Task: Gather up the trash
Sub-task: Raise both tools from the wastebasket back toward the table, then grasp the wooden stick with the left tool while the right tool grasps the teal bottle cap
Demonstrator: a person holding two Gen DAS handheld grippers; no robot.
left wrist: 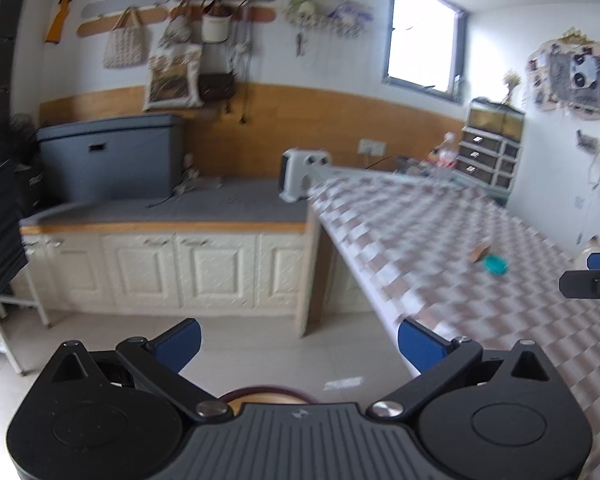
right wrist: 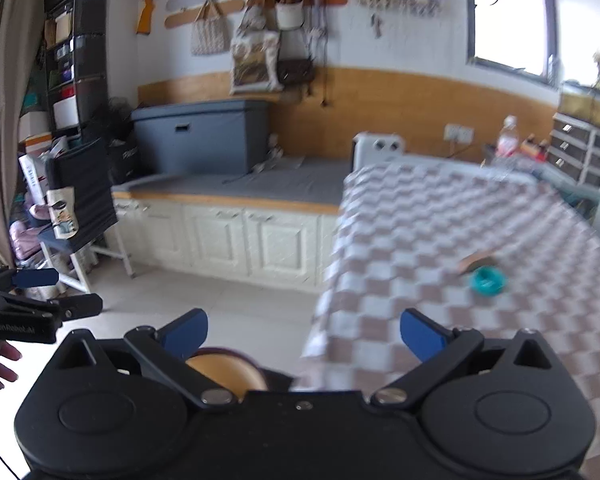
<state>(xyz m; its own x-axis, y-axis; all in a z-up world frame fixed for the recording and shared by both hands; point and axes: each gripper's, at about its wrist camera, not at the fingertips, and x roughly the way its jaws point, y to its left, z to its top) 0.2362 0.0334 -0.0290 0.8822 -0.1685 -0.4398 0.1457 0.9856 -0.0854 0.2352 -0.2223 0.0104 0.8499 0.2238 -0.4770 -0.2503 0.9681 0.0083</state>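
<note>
Left wrist view: left gripper (left wrist: 298,344) hanging spread and empty off the checkered-cloth table (left wrist: 480,320) near edge; small teal crumpled wrapper (left wrist: 495,265) and brown cardboard scrap (left wrist: 480,251) lying mid-table, touching. Right wrist view: right gripper (right wrist: 304,334) also gaping, empty, straddling the table's near-left corner. Trash looking light, crushable; pinching the wrapper's raised rim seems best.

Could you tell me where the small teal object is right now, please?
The teal object lies on the checkered tablecloth, right of centre in both wrist views, just in front of a brown scrap, well beyond both open grippers.
</note>
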